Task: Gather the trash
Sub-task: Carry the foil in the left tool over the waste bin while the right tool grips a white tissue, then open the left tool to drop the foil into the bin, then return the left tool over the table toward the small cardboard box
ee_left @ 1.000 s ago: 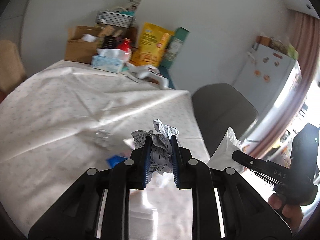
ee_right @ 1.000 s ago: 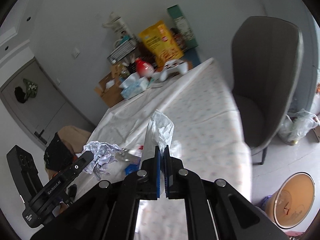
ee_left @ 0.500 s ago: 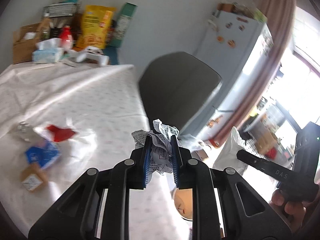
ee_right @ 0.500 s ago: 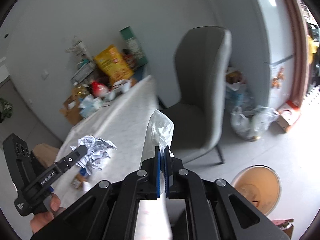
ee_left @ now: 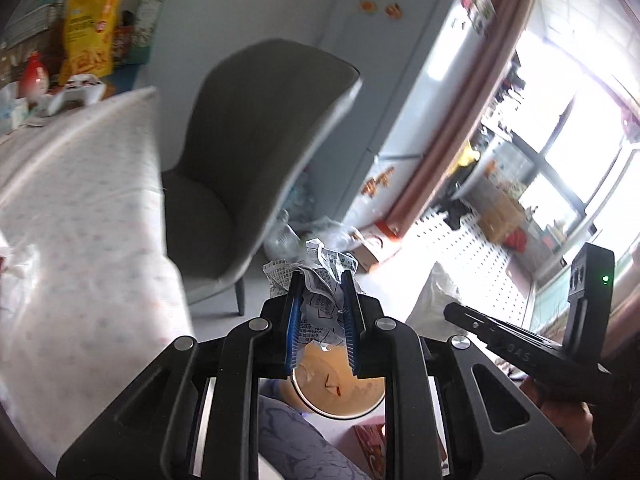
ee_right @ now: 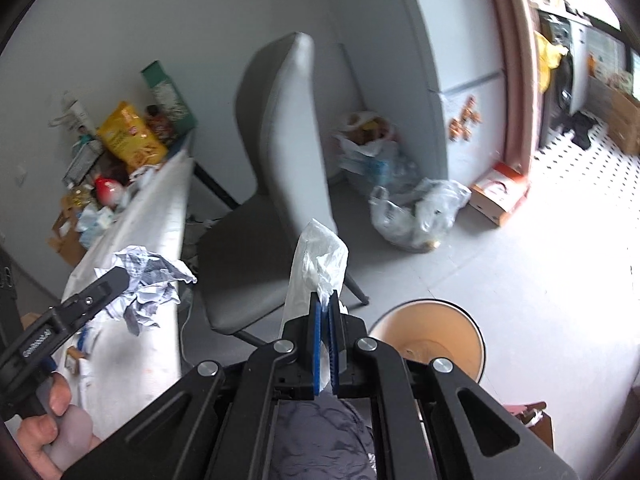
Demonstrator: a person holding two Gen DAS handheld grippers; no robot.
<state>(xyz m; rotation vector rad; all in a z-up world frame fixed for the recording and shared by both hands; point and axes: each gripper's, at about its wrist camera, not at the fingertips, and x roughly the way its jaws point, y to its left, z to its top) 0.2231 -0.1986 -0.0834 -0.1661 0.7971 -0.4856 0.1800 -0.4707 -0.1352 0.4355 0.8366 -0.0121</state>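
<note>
Crumpled ball of printed white-and-grey paper sits pinched between the blue pads of the left gripper; its creased top sticks out beyond the fingertips. In the right wrist view the same paper shows at the left, clamped at the tip of that gripper, in the air beside the near edge of the counter.

Scrunched white thin plastic bag is nipped by the right gripper, whose blue pads are pressed almost together on a narrow fold of it; the rest of the bag stands up past the fingertips. From the left wrist view the bag appears at the right, ahead of the right gripper, with a hand on the grip below.

Round open bin with a pale orange inside and a metal rim stands on the grey floor, just right of the right gripper's fingers and below them. In the left wrist view the bin lies directly under the left gripper's pads; a small scrap seems to rest inside it, though blur makes this uncertain.

Grey upholstered high-backed chair stands beyond both grippers, against the counter covered with a white dotted cloth. At the far end of the counter: yellow snack bag, green carton, red-capped bottle. Right of the chair, clear plastic bags of rubbish on the floor beside a pale blue fridge with magnets.
</note>
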